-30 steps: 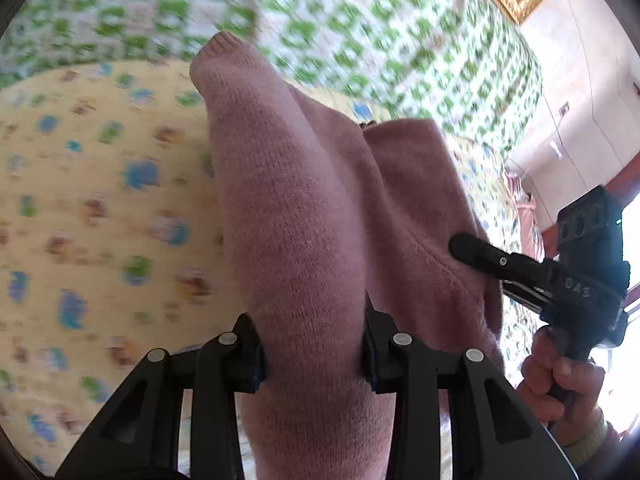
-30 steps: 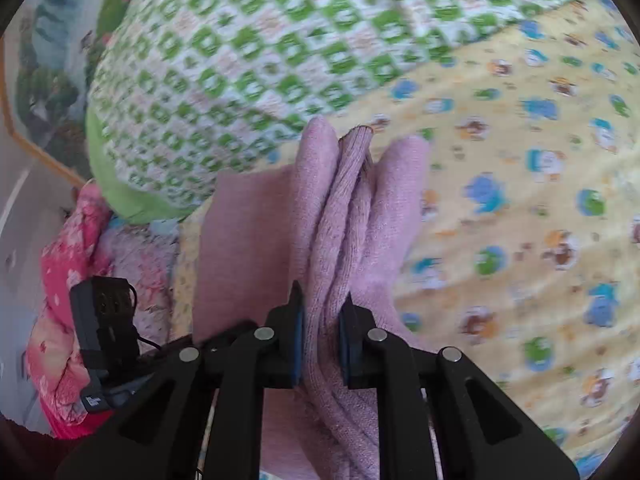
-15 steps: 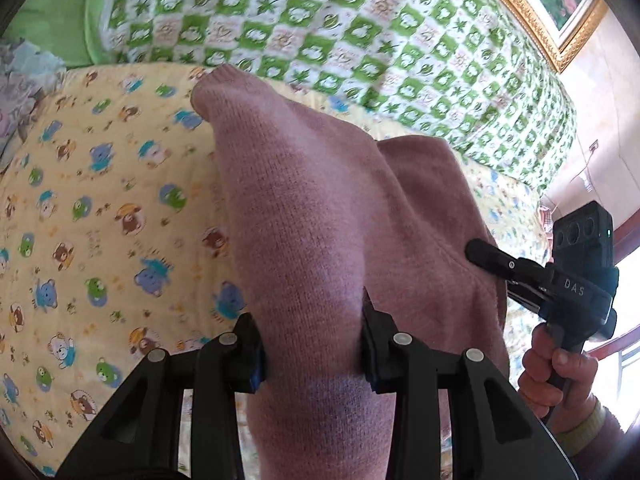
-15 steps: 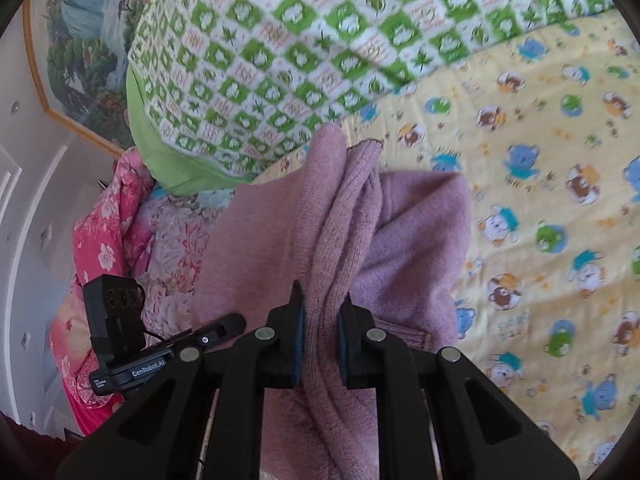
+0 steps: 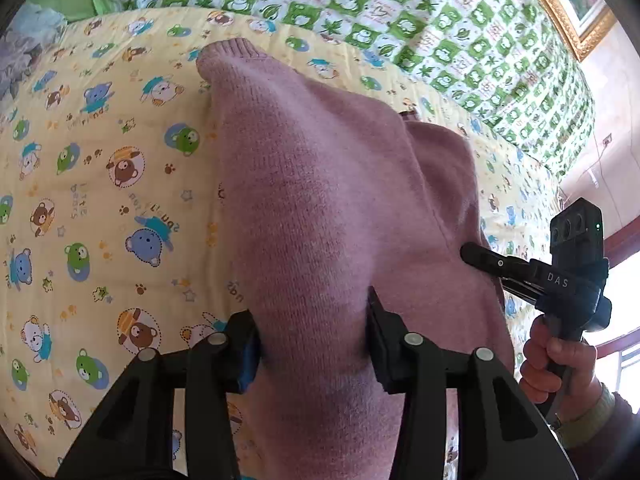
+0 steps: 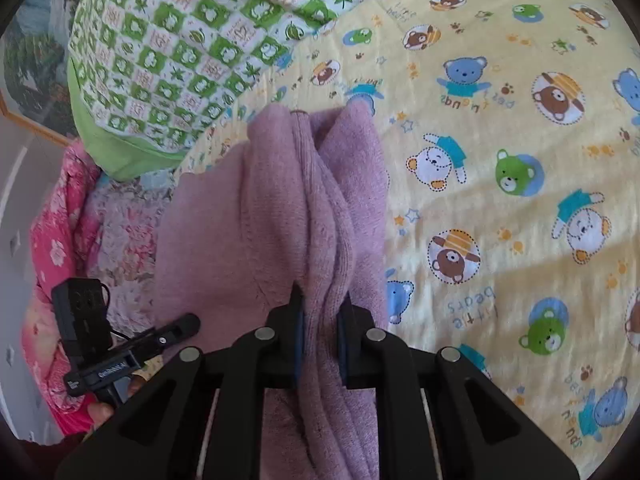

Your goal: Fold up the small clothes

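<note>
Left gripper (image 5: 314, 334) clamped on a thick fold of the mauve knit sweater (image 5: 320, 208), jaws held fairly wide by the bunched cloth. Right gripper (image 6: 321, 322) pinched nearly closed on a ribbed edge, gripped from below in a fist (image 5: 554, 364). Sweater stretched between both above the yellow bear-print sheet (image 6: 500, 184), beside a green checked quilt (image 5: 420, 12).

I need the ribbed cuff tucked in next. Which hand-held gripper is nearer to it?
Left. The left hand-held gripper grips the sleeve that ends in the ribbed cuff. The right hand-held gripper clamps a bunched part of the pink sweater farther off, to its right.
</note>
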Tool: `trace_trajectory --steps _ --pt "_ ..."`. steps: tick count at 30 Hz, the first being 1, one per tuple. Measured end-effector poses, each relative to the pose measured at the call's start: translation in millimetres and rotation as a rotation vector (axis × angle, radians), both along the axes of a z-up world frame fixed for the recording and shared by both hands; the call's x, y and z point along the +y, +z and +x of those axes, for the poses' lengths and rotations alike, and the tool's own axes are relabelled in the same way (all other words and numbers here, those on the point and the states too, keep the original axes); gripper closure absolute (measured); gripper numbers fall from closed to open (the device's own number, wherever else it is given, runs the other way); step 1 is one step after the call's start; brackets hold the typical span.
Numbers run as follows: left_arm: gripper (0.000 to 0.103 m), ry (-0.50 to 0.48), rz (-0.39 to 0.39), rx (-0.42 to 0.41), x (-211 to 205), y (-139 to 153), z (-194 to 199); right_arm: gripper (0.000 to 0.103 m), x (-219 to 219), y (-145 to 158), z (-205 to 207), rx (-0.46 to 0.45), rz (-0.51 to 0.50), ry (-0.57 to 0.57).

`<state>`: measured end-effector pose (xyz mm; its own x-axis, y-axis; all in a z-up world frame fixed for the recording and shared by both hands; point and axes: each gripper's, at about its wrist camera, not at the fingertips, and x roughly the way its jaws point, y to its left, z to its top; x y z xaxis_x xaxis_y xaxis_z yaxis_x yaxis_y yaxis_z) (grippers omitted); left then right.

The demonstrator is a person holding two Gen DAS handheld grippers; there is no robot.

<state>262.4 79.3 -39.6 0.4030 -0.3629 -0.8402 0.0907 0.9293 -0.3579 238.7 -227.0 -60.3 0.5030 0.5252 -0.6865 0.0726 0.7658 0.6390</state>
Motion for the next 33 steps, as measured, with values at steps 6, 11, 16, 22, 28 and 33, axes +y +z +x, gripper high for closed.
trace_trajectory --steps 6,11,16,22,28,33 --pt "0.038 0.022 0.017 0.017 5 -8 2 0.084 0 -4 1 0.0 -0.038 0.002" --pt "0.028 0.06 0.067 0.032 9 2 -5 0.072 3 20 -4 -0.031 -0.123 -0.022" --pt "0.022 0.103 0.151 0.03 8 16 -21 0.072 16 58 -22 -0.132 -0.182 -0.004" --pt "0.02 0.101 0.264 -0.007 -5 24 -39 0.072 51 58 -36 -0.133 -0.207 0.123" --pt "0.012 0.101 0.275 -0.001 -7 13 -40 0.072 41 3 -32 0.016 -0.272 0.085" --pt "0.011 0.097 0.279 -0.004 -11 1 -34 0.071 38 -1 -31 -0.012 -0.269 0.062"
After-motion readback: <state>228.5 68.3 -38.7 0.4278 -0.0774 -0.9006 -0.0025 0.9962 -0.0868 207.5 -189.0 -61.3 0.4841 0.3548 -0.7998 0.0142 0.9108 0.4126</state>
